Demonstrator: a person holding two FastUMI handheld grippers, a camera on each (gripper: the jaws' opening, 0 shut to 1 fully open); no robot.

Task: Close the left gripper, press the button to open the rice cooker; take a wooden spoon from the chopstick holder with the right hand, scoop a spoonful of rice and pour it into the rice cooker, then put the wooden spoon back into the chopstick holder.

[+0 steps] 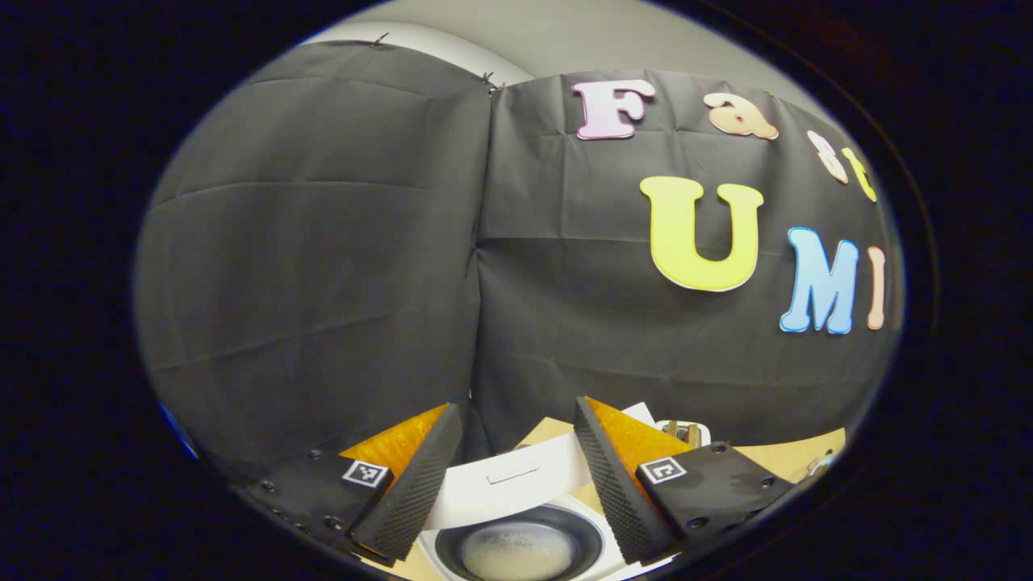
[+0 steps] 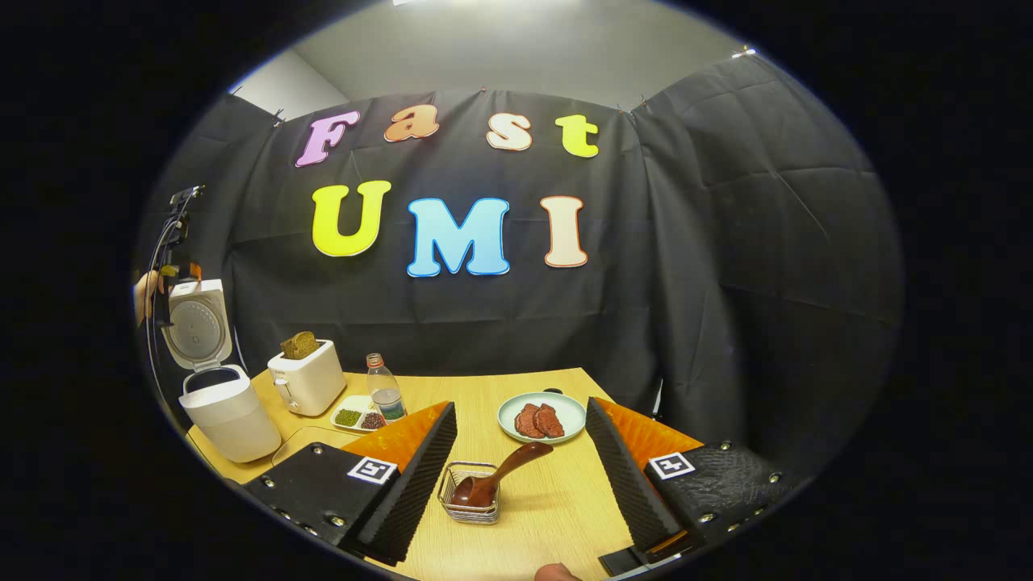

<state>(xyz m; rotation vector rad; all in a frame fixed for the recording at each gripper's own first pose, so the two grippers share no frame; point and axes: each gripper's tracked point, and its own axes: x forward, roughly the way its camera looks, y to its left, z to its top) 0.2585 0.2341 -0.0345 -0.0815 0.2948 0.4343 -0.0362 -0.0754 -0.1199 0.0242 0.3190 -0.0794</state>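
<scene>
Cooker (image 2: 218,379) at the far left of the right gripper view stands on the table (image 2: 557,500) with its lid (image 2: 196,323) swung up and open. A hand (image 2: 145,294) shows just beside the lid at the picture's edge. To the right of the cooker sits a toaster (image 2: 307,379) with bread (image 2: 299,344) in its slot, then a small dish (image 2: 357,417) of beans, then a bottle (image 2: 385,389) just beside the dish. Nearer the camera, the holder (image 2: 470,494), a wire basket, stands between the fingers of the right claw (image 2: 520,476); the spoon (image 2: 496,478) lies in it, bowl down in the basket, handle leaning up to the right over the rim. Farther back and to the right is a plate (image 2: 542,417) with pieces of meat (image 2: 539,420). The right claw is spread wide and holds nothing.

In the left gripper view the left claw (image 1: 516,476) hangs over the cooker (image 1: 520,516), also spread wide and empty. Between its fingers the open pot (image 1: 516,549) shows below, with a pale layer of rice (image 1: 516,551) in its bottom, and the raised lid (image 1: 516,478) stands behind it. The toaster (image 1: 684,433) peeks out past the right finger.
</scene>
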